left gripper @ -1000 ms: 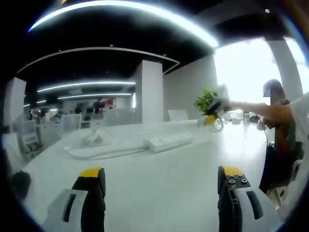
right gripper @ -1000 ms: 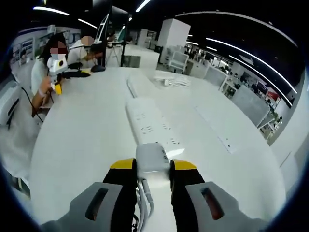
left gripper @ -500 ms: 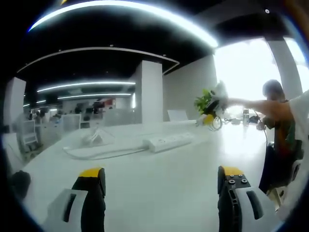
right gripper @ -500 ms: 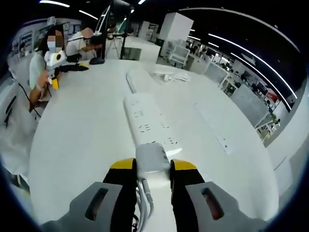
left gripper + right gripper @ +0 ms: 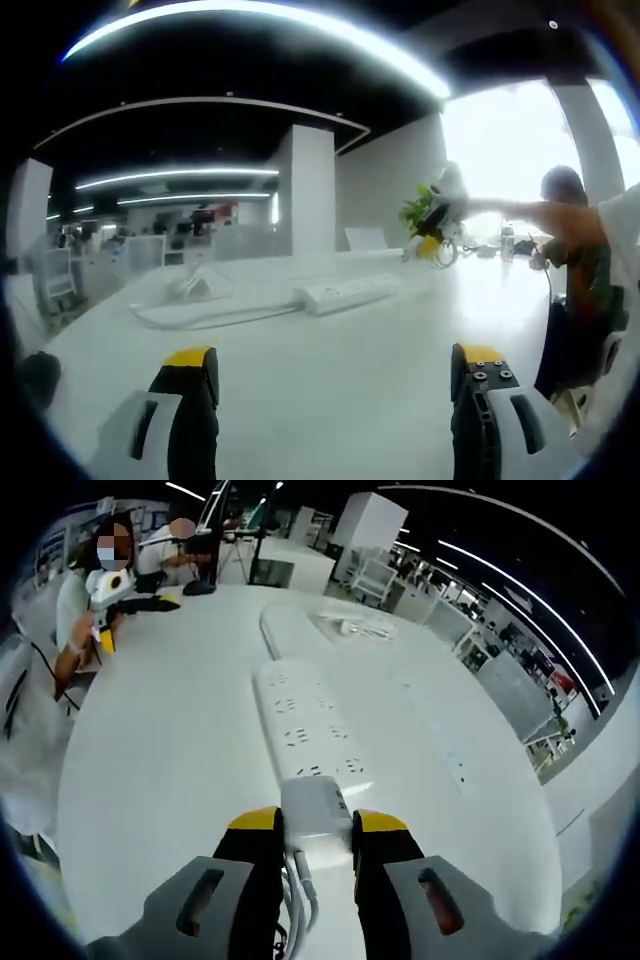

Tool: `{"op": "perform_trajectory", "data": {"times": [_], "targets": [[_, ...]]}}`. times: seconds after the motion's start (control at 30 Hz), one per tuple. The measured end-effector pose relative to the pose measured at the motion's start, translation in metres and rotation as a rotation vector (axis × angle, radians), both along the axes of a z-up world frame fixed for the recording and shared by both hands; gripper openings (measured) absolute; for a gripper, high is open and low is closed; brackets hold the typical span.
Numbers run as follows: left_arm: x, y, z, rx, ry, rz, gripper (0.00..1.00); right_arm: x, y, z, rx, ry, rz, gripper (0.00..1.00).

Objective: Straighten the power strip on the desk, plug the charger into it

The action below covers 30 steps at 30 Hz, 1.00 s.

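White is the charger (image 5: 316, 823), pinched between the yellow-tipped jaws of the right gripper (image 5: 316, 830), with its cord trailing down between them, and it is held just above the near end of the strip (image 5: 306, 720), which lies lengthwise on the desk (image 5: 160, 770). In the left gripper view the left gripper (image 5: 335, 365) is seen with its jaws spread wide and nothing between them, low over the desk, while the strip is seen well beyond, with the right gripper raised near a plant (image 5: 416, 212).

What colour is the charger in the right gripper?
White; the charger shows best in the right gripper view.
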State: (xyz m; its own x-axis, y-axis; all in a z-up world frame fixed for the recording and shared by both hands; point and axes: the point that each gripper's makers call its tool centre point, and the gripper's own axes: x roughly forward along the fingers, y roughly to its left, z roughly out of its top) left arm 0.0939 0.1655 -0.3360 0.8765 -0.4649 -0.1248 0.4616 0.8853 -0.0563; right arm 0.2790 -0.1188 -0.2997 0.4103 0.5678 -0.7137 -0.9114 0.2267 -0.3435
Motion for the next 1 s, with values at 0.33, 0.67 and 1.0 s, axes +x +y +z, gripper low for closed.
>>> {"op": "perform_trajectory", "data": {"times": [0.33, 0.67, 1.0], "targets": [[-0.001, 0.002, -0.001, 0.002, 0.002, 0.003, 0.99, 0.003, 0.005, 0.0, -0.061, -0.012, -0.011, 0.24], [-0.001, 0.003, -0.002, 0.0, 0.003, 0.004, 0.99, 0.001, 0.009, -0.007, -0.158, -0.019, 0.001, 0.24], [-0.001, 0.004, -0.002, -0.001, 0.002, 0.004, 0.99, 0.004, 0.015, -0.01, -0.233, -0.039, 0.008, 0.24]]}}
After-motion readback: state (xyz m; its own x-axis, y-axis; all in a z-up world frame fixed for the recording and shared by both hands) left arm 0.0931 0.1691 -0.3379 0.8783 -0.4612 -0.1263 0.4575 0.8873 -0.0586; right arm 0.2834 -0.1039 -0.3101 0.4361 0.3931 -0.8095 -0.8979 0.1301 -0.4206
